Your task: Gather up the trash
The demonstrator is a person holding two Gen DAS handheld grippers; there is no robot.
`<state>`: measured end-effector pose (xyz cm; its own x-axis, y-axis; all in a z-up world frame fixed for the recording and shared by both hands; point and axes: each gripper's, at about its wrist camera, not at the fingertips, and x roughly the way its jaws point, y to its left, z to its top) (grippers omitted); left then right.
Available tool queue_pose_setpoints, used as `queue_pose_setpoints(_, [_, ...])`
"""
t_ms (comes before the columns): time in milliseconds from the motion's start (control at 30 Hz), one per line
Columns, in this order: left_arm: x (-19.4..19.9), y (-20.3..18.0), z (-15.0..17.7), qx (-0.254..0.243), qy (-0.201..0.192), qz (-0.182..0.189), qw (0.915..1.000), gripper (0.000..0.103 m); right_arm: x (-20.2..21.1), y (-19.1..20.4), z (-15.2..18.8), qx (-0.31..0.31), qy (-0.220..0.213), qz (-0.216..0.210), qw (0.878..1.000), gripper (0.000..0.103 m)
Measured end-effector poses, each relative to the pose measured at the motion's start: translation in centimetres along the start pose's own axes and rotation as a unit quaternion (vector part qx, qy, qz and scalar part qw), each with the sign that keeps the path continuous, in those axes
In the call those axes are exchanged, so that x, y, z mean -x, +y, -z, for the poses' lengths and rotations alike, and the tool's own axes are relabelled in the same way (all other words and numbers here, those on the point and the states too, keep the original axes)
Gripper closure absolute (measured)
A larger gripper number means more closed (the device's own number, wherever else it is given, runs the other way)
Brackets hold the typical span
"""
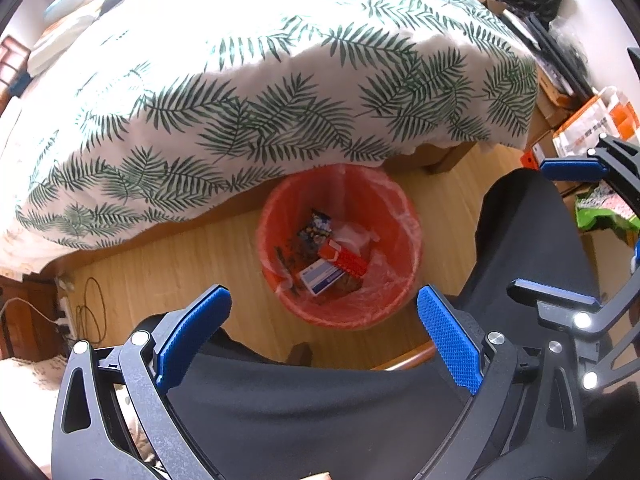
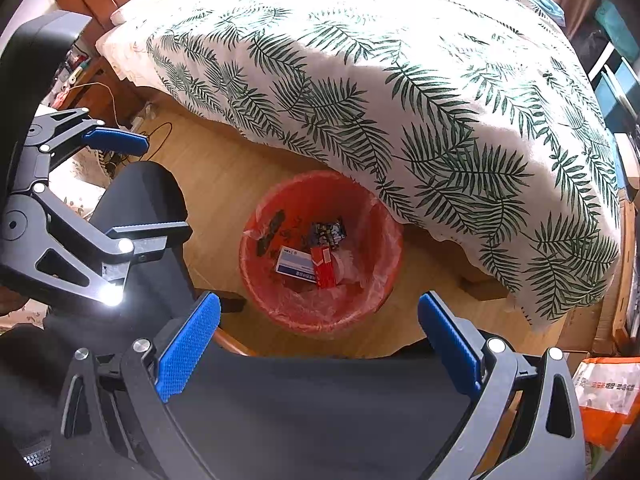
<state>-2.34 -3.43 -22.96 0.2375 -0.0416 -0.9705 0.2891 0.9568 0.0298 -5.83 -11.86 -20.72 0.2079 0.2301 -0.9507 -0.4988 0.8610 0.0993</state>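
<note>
Above the red bin [image 1: 338, 252] beside the bed [image 1: 280, 80], each hand-held gripper (left [image 1: 324, 336], right [image 2: 320, 338]) is hovering wide and empty; advisable is seeking remaining litter beyond the bin.

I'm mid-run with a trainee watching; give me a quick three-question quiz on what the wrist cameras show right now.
1. True or false: the left tongs hold a piece of trash.
2. What lines the red bin?
3. Which lies inside the bin: A) a red box, B) a banana peel, C) a glass bottle?

Key: 1. False; both the left and right tongs are open and empty. 2. A clear plastic bag. 3. A.
</note>
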Motion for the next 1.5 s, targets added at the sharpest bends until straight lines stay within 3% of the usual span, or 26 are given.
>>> queue_pose_setpoints(1133, [-0.1,-1.0,-0.4,-0.023,0.002,-0.003,0.9997,0.006,-0.5,-0.6,0.2,-0.012,0.002,-0.003,1.000,0.005])
queue_pose_setpoints(1500, [-0.5,-0.3,-0.4,-0.003,0.013,0.001,0.9999,0.006,-0.6,-0.8,0.2,-0.013,0.004,-0.004,1.000,0.005])
